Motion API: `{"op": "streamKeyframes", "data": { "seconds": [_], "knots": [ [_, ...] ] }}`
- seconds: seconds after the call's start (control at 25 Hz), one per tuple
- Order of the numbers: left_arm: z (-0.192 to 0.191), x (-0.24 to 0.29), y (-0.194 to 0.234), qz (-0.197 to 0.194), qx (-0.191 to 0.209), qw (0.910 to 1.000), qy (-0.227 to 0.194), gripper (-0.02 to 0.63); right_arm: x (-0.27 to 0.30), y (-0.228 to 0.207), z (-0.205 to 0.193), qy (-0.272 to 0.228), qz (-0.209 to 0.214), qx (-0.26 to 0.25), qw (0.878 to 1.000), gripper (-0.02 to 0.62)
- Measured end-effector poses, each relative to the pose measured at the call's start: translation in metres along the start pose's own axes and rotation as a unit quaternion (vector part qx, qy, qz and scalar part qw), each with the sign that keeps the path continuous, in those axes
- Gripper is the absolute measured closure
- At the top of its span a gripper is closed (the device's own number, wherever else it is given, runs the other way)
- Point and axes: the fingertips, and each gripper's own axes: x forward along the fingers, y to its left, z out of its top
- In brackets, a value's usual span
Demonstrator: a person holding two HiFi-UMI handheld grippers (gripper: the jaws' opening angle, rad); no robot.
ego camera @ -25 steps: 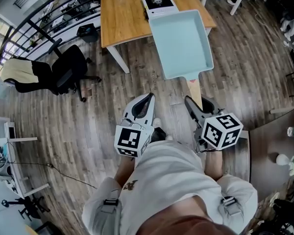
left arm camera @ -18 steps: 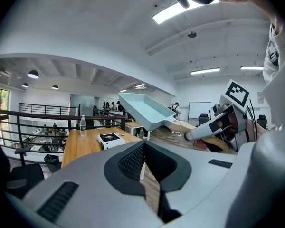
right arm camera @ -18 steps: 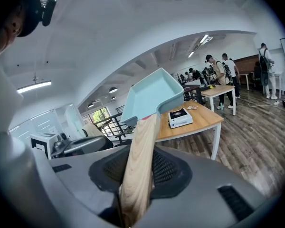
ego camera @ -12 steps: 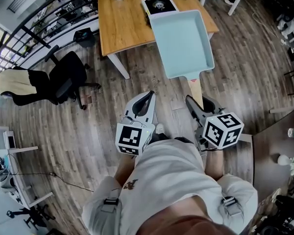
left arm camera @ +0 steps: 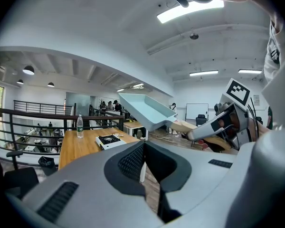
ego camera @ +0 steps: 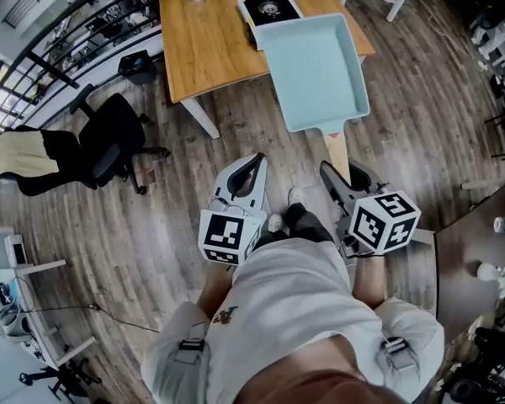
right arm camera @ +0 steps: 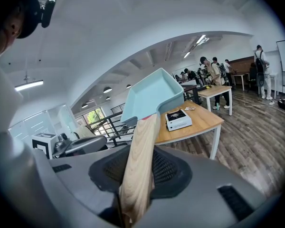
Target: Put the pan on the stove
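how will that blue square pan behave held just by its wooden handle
Probably stiff: the pan holds its shape out beyond the right gripper. Likely front-heavy, since the wide body sits far past the wooden handle where the fingers clamp, so it may droop or twist. The smooth wood could slip if swung.

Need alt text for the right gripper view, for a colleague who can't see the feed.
The right gripper is shut on the wooden handle of a pale blue square pan, held up in the air. Beyond it, a small portable stove sits on a wooden table, with people at other tables farther back.
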Motion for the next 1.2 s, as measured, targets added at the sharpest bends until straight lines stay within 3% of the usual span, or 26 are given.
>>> {"op": "streamKeyframes", "data": {
  "seconds": [0.52, 1.2],
  "knots": [
    [0.005, 0.039, 0.026, 0.014, -0.008, 0.9999, 0.006, 0.588, 0.038, -0.026, 0.023, 0.013, 0.009, 0.0, 1.0, 0.471],
    [0.032, 0.136, 0.04, 0.043, 0.001, 0.9989, 0.015, 0.588, 0.086, -0.098, 0.074, 0.026, 0.042, -0.003, 0.999, 0.471]
  ]
}}
